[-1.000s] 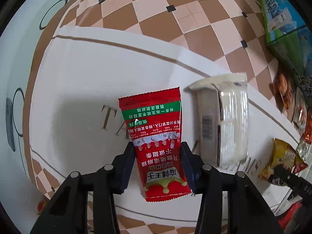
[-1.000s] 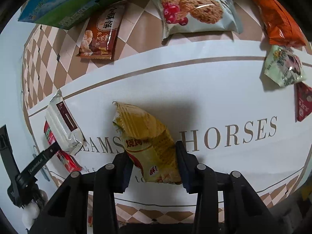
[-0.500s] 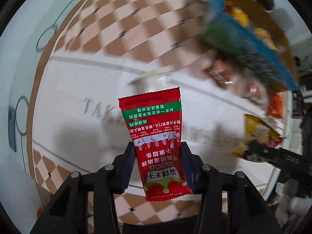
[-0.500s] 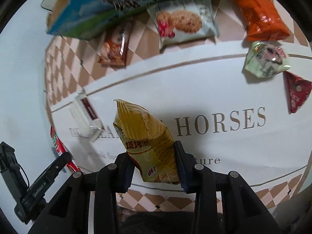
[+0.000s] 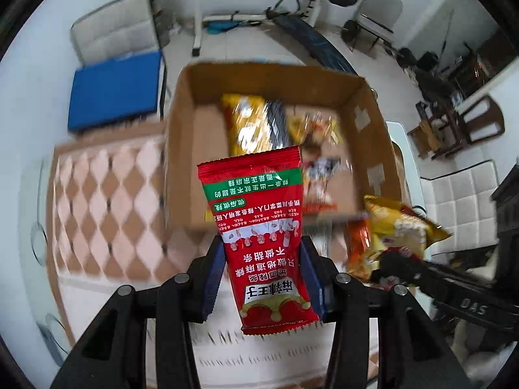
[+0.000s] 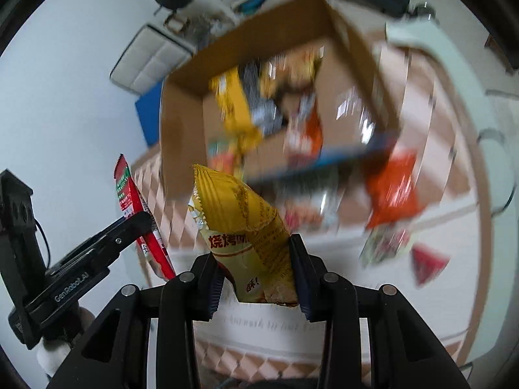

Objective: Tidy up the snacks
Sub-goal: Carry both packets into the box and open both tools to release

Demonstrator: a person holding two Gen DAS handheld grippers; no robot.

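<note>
A patterned cloth point(image 5: 107, 201) of tan and pale diamonds with a white printed band covers the table, and on it stands an open cardboard box point(image 5: 373, 120), brown and plain-walled, the largest thing near the grippers. Inside the box lie several blurred snack packs, among them a long yellow bag point(image 5: 246, 123) and a dark striped one beside it. Beyond the table the room shows a white tiled floor, a blue mat point(image 5: 113, 90), a padded white chair and a weight bench with a barbell. On the cloth near the box, in the right wrist view, lie an orange bag point(image 6: 394, 191), a small greenish pack and a red triangular pack point(image 6: 428, 264), all smeared by blur. The left gripper point(image 5: 264, 274) pinches a flat, glossy red sachet point(image 5: 259, 214) with a green band and crimped ends; it stands upright between the blue pads, held above the cloth in front of the box's near wall. The right gripper point(image 6: 258, 274) clamps a puffy, crinkled yellow pack point(image 6: 240, 217) by its lower part, also raised above the cloth, short of the box. Each gripper shows at the edge of the other's view, the two held side by side.
</note>
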